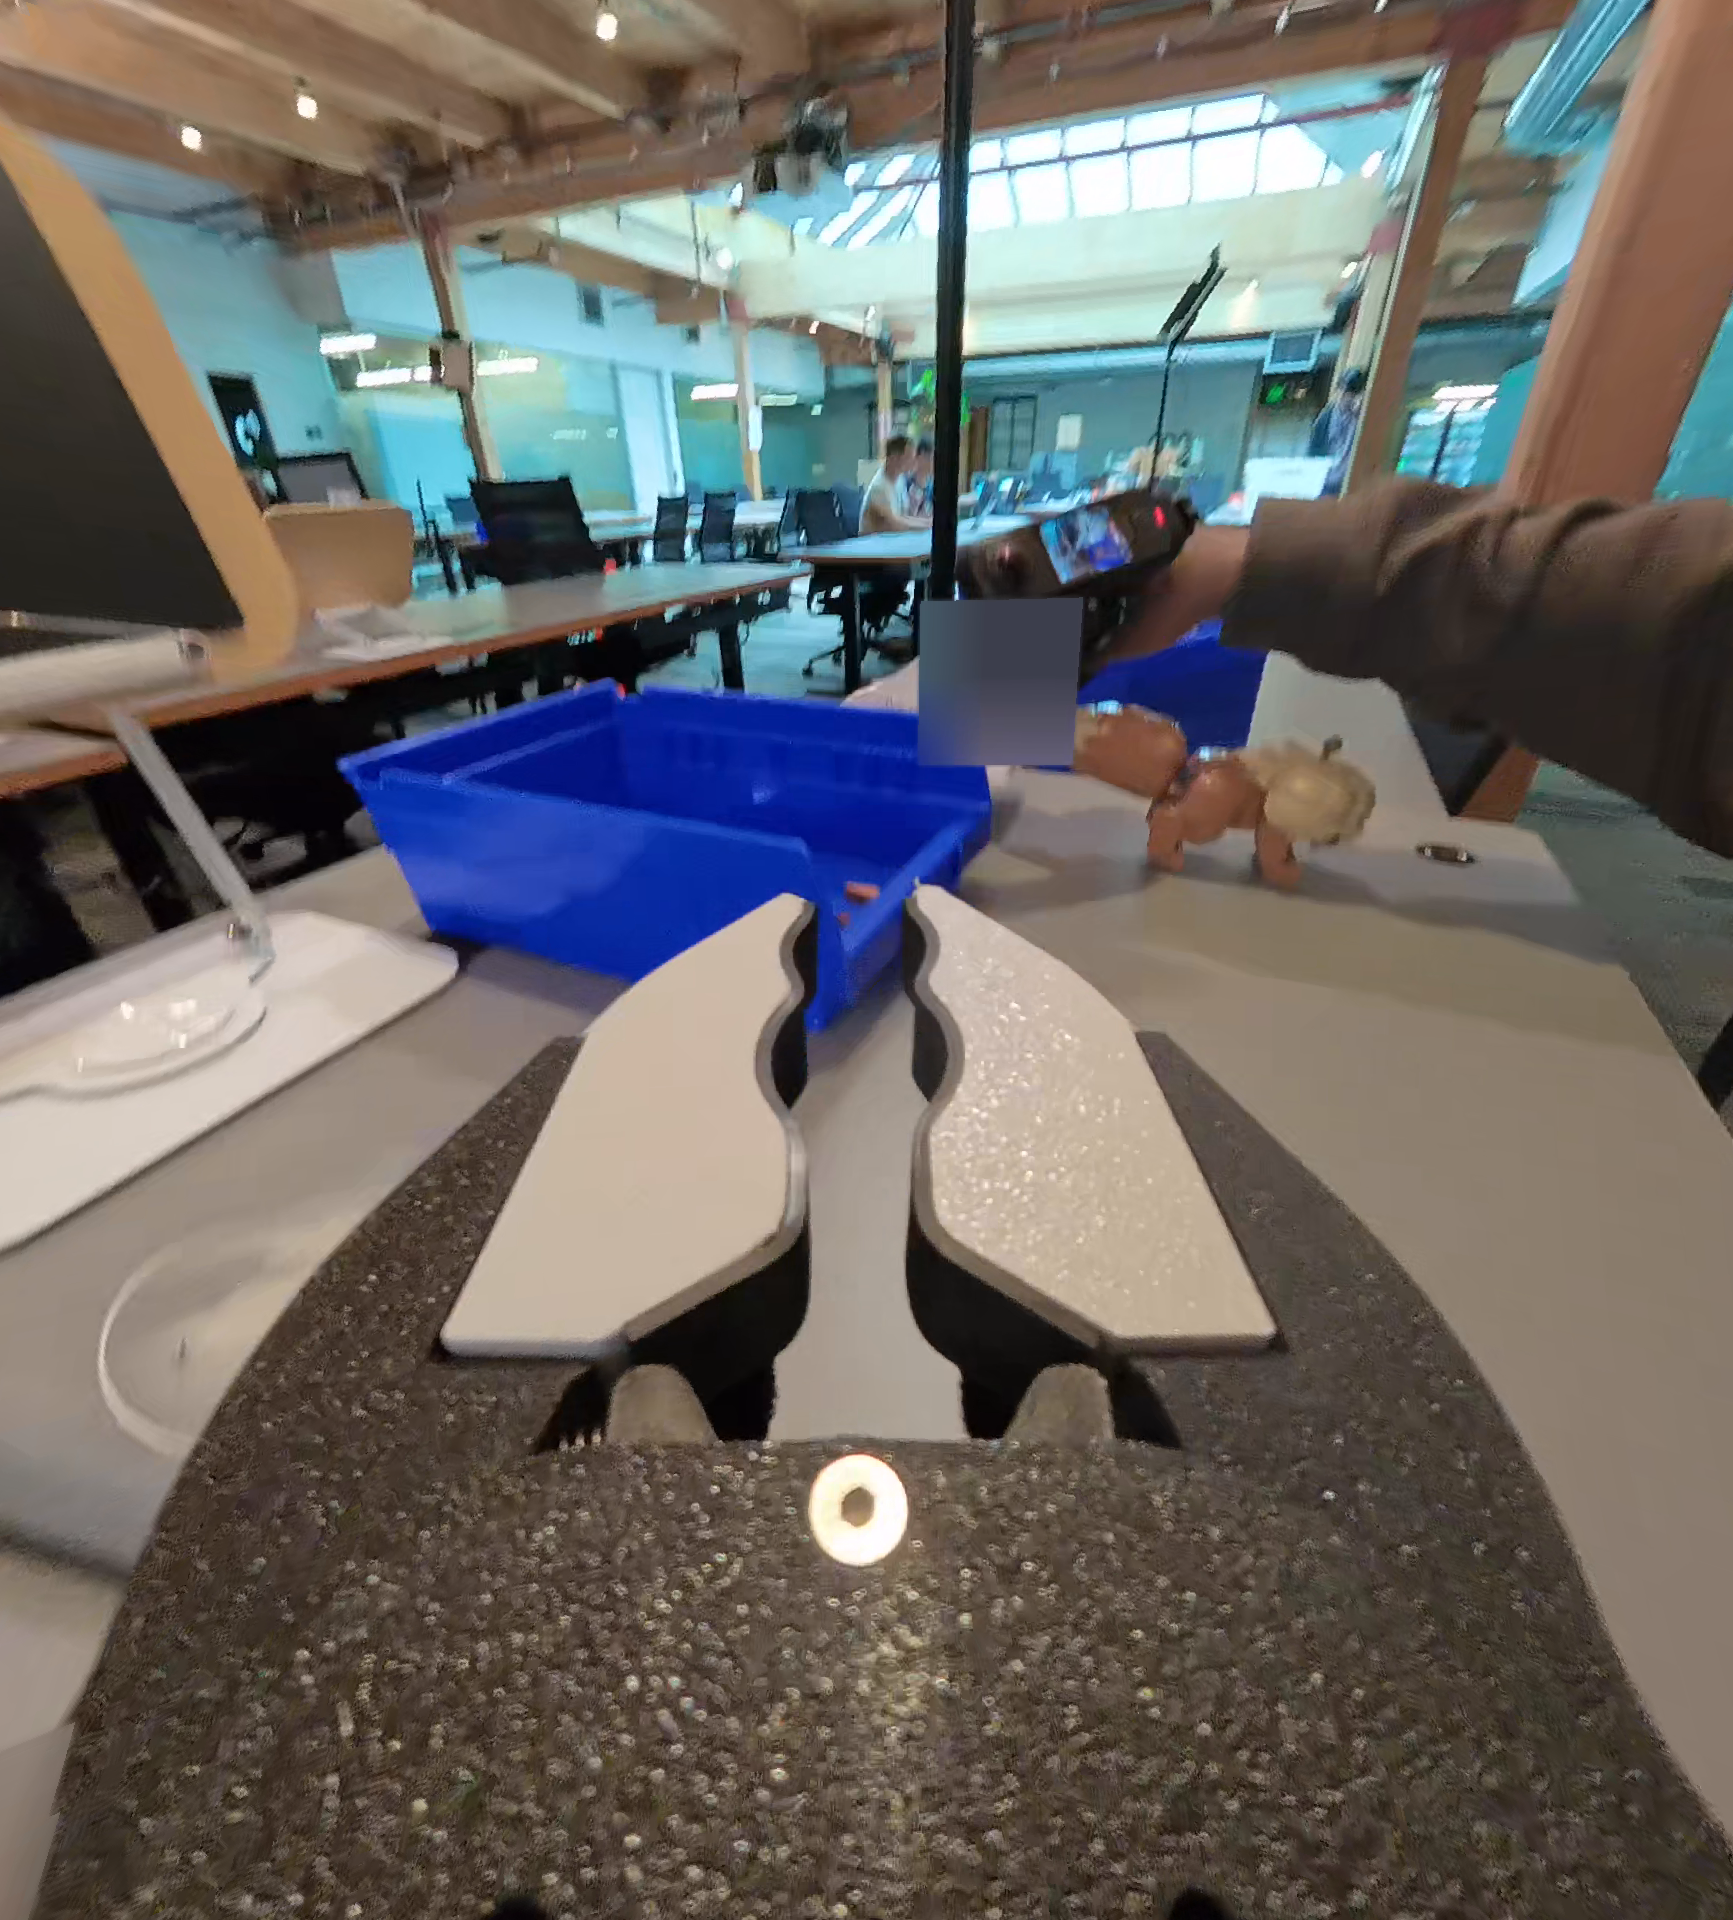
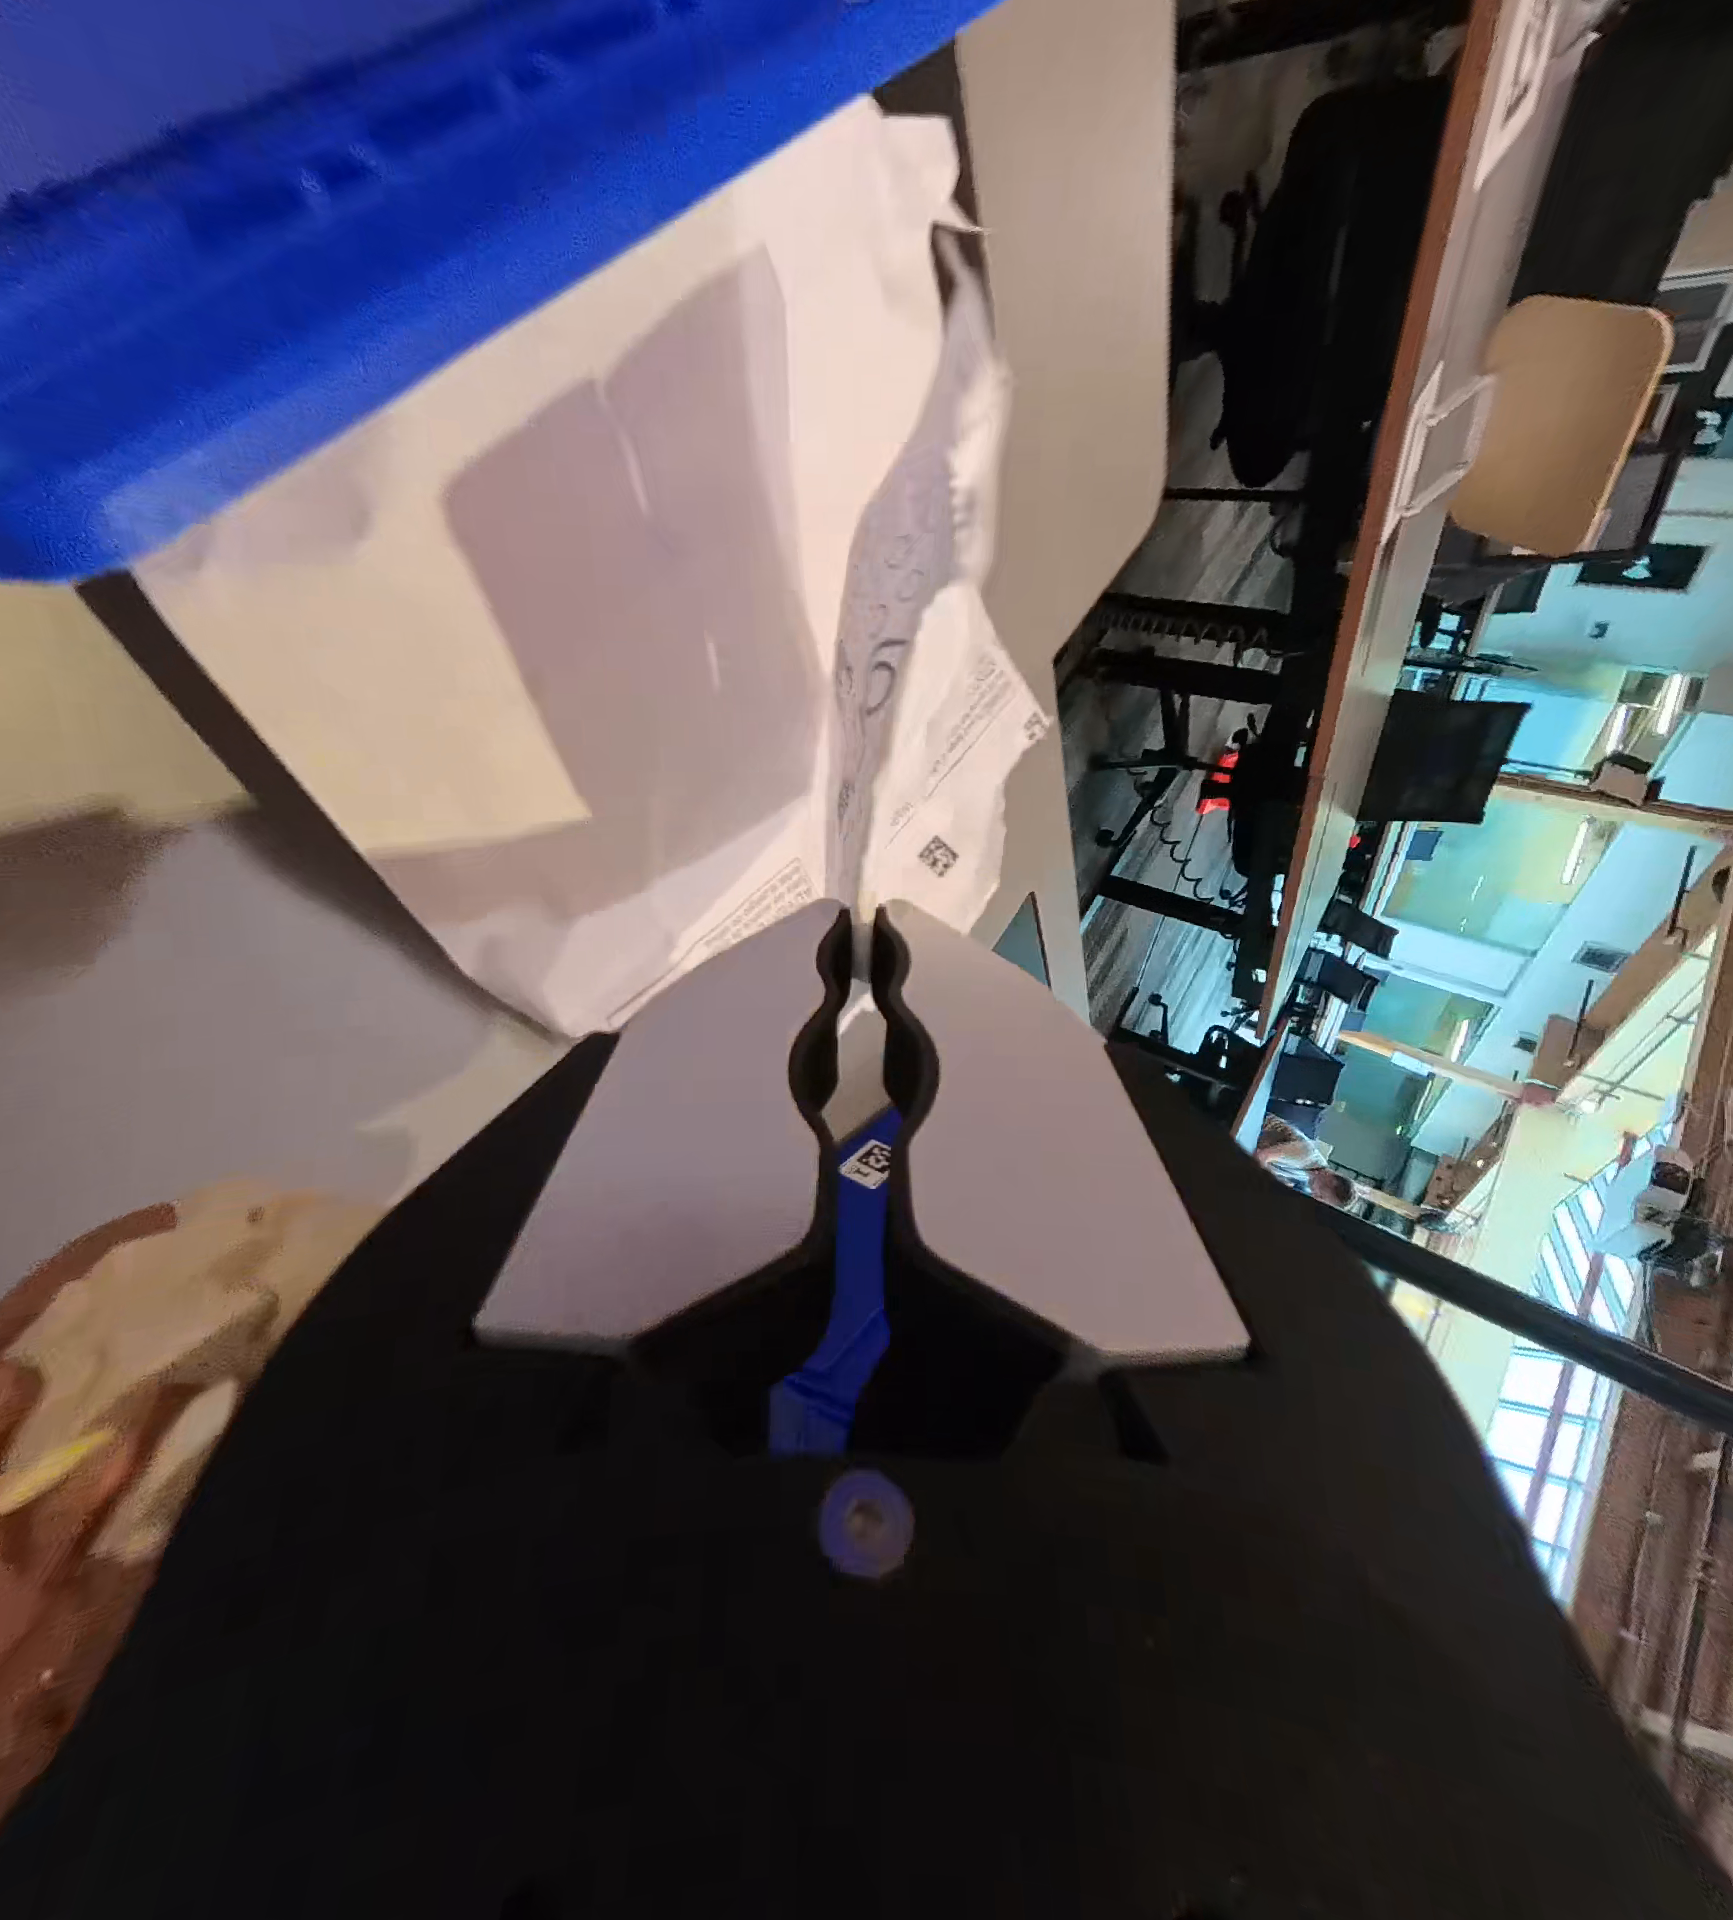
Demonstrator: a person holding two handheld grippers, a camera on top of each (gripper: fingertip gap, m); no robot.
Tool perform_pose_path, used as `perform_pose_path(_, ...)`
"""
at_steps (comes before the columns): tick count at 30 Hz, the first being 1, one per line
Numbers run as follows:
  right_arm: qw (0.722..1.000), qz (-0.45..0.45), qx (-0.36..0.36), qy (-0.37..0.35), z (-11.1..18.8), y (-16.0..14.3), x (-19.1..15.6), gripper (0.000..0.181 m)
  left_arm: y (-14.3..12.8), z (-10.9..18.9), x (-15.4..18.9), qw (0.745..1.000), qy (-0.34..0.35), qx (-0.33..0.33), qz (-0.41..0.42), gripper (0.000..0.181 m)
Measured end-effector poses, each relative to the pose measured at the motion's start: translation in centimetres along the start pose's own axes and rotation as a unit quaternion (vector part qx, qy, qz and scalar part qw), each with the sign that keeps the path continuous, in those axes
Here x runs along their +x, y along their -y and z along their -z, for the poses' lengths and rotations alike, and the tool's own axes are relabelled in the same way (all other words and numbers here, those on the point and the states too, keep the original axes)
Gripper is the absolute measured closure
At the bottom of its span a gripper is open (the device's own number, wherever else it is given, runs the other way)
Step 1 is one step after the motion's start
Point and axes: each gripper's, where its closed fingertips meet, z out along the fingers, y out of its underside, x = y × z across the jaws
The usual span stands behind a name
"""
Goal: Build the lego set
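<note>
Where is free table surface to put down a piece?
Bare grey table lies right of the left claw, in front of the brown lego animal. Crowded: the blue bin ahead, the white tray on the left.

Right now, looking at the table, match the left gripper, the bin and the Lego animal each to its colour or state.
Things:
1. left gripper
2. bin
3. Lego animal

Colour or state:
A. brown and cream
B. jaws apart
C. blue

Pairs: 1-B, 2-C, 3-A
</note>
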Motion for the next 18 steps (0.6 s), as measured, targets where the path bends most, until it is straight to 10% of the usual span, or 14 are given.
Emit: perform_pose_path(18,0.992,-0.025,0.053,-0.108,5.8,-0.8,6.6,0.16,-6.2,7.9,5.3,0.995,0.063,-0.073,-0.023,0.162)
